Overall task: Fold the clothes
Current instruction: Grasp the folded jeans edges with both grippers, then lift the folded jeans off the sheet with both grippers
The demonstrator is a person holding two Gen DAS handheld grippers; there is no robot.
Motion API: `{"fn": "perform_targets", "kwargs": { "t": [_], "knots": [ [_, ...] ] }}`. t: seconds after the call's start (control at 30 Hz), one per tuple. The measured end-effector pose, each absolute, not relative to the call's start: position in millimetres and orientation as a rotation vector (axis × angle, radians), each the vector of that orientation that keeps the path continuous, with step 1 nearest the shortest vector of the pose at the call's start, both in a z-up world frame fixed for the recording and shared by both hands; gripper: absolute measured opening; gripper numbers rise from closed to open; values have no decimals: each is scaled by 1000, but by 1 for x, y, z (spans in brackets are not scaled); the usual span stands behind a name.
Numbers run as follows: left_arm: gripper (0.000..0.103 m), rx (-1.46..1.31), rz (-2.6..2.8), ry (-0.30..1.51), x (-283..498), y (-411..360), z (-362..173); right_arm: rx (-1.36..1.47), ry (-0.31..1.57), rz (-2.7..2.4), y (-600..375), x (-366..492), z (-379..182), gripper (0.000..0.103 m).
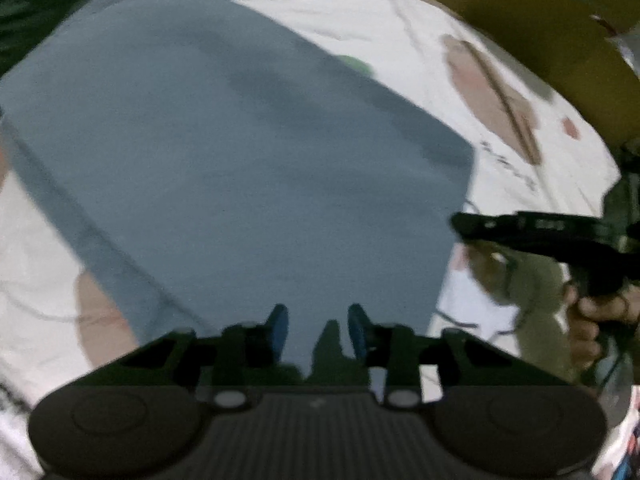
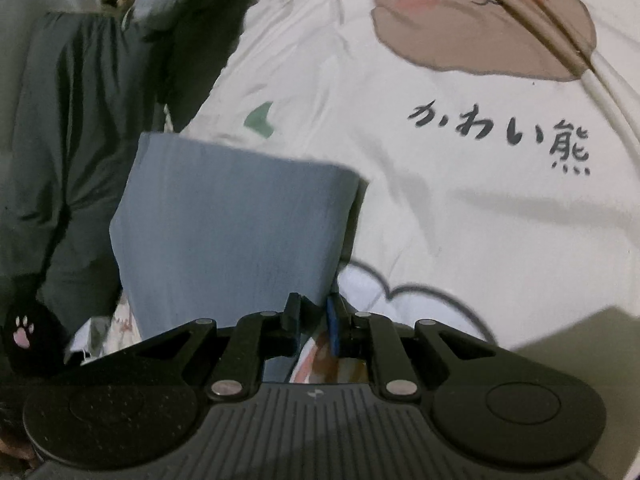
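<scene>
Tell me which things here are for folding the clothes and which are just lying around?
For the job:
- blue-grey garment
- left gripper, the garment's edge between its fingers
- right gripper, closed on the garment's corner

Just lying about:
- white bear-print sheet underneath
- dark green clothing beside it
- black paw-print item

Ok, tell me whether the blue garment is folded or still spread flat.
Folded, at least partly. In the right wrist view the blue garment shows a doubled, rounded edge at its far right corner and forms a compact rectangle on the white bedsheet.
</scene>
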State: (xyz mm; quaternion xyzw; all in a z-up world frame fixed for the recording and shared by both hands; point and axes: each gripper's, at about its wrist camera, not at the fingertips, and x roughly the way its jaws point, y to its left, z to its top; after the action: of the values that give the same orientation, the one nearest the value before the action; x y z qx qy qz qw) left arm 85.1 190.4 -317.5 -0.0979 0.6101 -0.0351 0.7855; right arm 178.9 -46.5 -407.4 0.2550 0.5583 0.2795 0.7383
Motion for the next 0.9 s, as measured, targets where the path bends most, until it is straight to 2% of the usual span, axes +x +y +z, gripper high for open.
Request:
{"fn": "perform_targets", "kwargs": {
  "t": [0.4,0.67,0.8,0.83,0.9],
  "knots": [
    [25,-349,-145,1387,80,154,-367,605,1258,642,-43,169,-407,14],
    [12,-351,-165,1414,59,174,-367,773,1258,581,-49,174,-420,16],
    [13,-425,-135,1393,61,193,-362,805,1252,584,-48,176,-424,16],
    [17,-439,-115,1373,63,198,-359,812,1251,585,-48,177,-424,16],
    [19,-451,-77,1339,66,211,-353,778,1241,605,-45,178,-421,17]
  ]
}}
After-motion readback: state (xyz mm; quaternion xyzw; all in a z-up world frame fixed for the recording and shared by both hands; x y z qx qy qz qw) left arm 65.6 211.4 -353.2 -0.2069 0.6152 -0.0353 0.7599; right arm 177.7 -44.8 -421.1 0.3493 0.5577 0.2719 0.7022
